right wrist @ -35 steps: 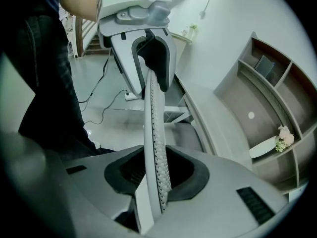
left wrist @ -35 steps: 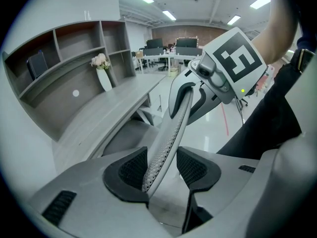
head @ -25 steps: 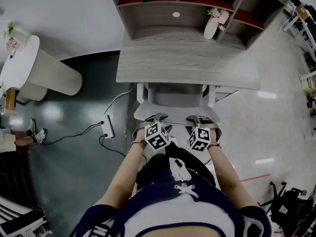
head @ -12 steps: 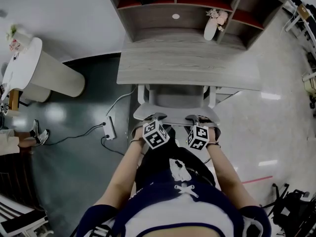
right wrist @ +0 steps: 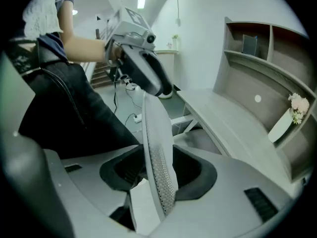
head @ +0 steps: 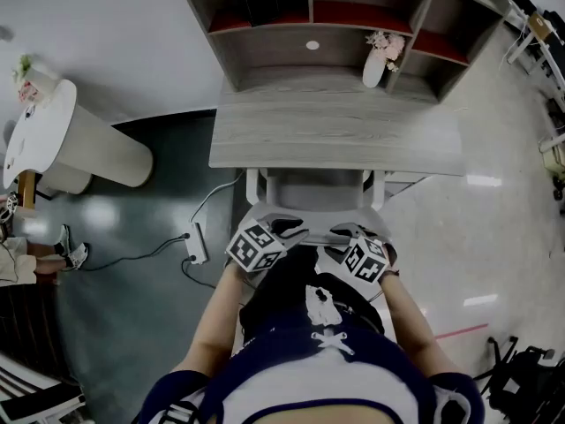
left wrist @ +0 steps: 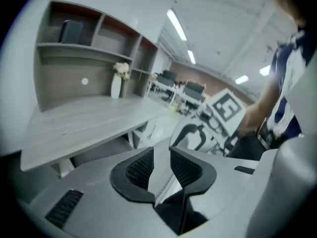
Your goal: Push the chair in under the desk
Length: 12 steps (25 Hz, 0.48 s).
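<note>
At the near edge of the grey wood-grain desk (head: 335, 131) stands the white plastic chair (head: 313, 197). Its seat is mostly under the desk top, and its perforated chair back (right wrist: 156, 113) is just beside the desk's near edge.

The left hand-held gripper (head: 291, 230) is closing on the top rim of the chair back. In its own view the pale rim fills the narrow gap between the pads (left wrist: 141, 167), so I judge that it pinches the rim. The right hand-held gripper (head: 344, 234) is opening. The chair back stands between its spread jaws, but there is a dark gap at one side, so it does not squeeze it.

I judge that the push is near its end, because little of the seat shows in front of the desk. If the chair must go further, the next move calls for a straight push towards the far side, with the left hand-held gripper keeping the rim level so that the chair does not turn. If not, the left jaws only have to let go.

The desk top is bare, and behind it is a grey shelf unit (head: 265, 42) with a white vase of pink flowers (head: 375, 60). The floor is dark and glossy (head: 132, 307) on the left and pale (head: 494, 219) on the right. A white power strip (head: 193, 241) lies to the left of the chair, and a round white table (head: 31, 117) stands far left.
</note>
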Available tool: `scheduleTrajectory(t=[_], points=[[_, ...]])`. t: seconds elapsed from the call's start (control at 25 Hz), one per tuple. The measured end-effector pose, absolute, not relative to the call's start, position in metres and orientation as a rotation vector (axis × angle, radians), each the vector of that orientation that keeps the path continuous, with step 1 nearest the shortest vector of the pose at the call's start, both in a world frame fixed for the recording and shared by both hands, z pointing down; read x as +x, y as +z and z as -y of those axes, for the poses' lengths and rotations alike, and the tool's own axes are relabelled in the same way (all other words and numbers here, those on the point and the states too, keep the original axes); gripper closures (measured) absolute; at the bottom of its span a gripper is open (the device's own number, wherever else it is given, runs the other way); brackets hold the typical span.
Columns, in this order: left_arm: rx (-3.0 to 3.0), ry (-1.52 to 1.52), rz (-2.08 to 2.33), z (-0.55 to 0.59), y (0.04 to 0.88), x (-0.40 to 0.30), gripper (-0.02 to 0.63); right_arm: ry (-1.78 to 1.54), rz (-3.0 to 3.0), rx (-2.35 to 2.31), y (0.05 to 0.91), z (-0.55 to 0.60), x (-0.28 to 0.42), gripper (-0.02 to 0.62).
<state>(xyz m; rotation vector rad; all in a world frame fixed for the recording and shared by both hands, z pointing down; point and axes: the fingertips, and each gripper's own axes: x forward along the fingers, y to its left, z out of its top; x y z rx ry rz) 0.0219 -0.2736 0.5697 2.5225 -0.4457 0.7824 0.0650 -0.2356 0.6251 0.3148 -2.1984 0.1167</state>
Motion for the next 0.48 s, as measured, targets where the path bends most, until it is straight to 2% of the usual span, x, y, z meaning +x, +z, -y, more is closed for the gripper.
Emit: scheduleTrajectory(t=[0.12, 0.2, 0.28, 0.48], points=[[2.495, 0.445, 0.503, 0.307, 0.525, 0.016, 0.506, 0.099, 2.287, 0.41, 0.59, 0.252, 0.058, 0.427], [2.513, 0.319, 0.572, 0.331, 0.5, 0.01, 0.521, 0.189, 2.457, 0.58, 0.554, 0.28, 0.053, 0.511], [2.545, 0.235, 0.656, 0.354, 0.479, 0.008, 0.541, 0.3, 2.622, 0.76, 0.516, 0.312, 0.055, 0.53], [2.604, 0.107, 0.874, 0.392, 0.441, 0.009, 0.589, 0.213, 2.732, 1.104, 0.454, 0.374, 0.063, 0.534]])
